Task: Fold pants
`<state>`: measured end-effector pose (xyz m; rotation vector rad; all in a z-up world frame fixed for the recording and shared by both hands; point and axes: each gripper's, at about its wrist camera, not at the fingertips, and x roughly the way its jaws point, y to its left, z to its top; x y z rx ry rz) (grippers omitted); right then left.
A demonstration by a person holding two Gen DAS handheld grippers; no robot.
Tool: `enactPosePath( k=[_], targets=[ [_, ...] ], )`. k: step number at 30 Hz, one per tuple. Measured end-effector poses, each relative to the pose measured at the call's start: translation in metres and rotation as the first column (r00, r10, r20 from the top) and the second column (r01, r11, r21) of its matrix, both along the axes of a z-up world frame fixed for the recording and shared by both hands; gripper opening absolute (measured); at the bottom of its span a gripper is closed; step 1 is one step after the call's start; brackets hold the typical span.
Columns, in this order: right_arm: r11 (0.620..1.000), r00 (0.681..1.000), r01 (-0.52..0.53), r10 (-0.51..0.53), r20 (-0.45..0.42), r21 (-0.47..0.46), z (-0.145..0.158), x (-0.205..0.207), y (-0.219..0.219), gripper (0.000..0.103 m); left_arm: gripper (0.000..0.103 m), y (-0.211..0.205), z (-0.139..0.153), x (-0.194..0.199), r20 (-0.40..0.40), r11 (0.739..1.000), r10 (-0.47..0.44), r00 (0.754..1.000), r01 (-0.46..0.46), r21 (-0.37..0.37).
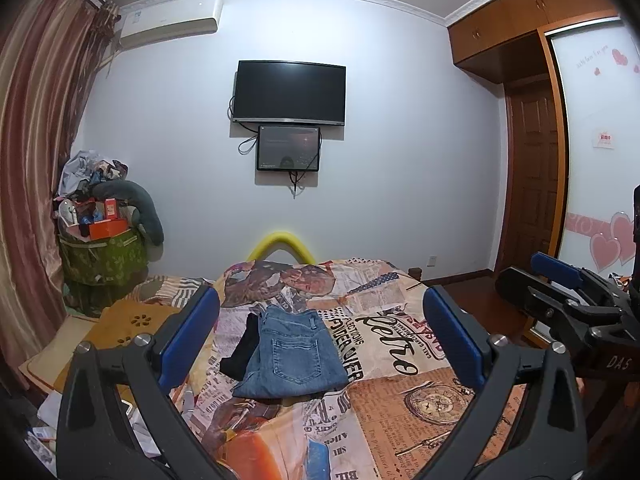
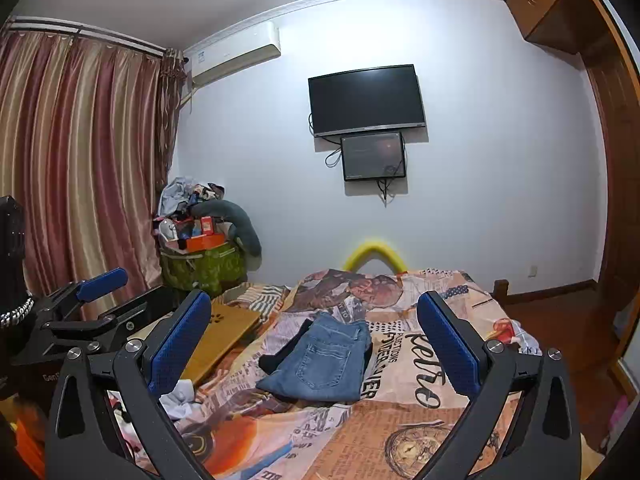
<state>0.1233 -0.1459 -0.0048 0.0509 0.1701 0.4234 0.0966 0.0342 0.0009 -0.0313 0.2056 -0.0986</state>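
Blue-padded fingers of the left gripper (image 1: 320,336) stand spread wide, grasping nothing; the right gripper (image 2: 314,344) is likewise released. Between and beyond both pairs of jaws, well apart from them, the folded jeans (image 1: 292,354) lie on the printed bedspread (image 1: 400,392), overlapping a black garment (image 1: 242,350) on their left.

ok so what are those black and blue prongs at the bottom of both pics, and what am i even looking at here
Those prongs are two hand-held claws; a person holds one in each hand, with no robot arm. Each carries a fisheye camera looking forward between its blue-padded fingers, so one picture comes from the left claw and one from the right claw. Both are open and hold nothing. Ahead is a bed with a newspaper-print cover. On it lie folded blue jeans, with a black garment beside them, partly under their left edge. A TV hangs on the far wall.
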Motion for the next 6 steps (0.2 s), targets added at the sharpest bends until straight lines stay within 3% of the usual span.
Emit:
enactPosePath(
  k=[6],
  targets=[
    [1.000,1.000,0.002,-0.002,-0.003,0.001,-0.0004,-0.0006,0.0010,0.102,0.103,0.0060,0.0005,0.0006,-0.004,1.000,0.009,1.000,-0.009,-0.009]
  ],
)
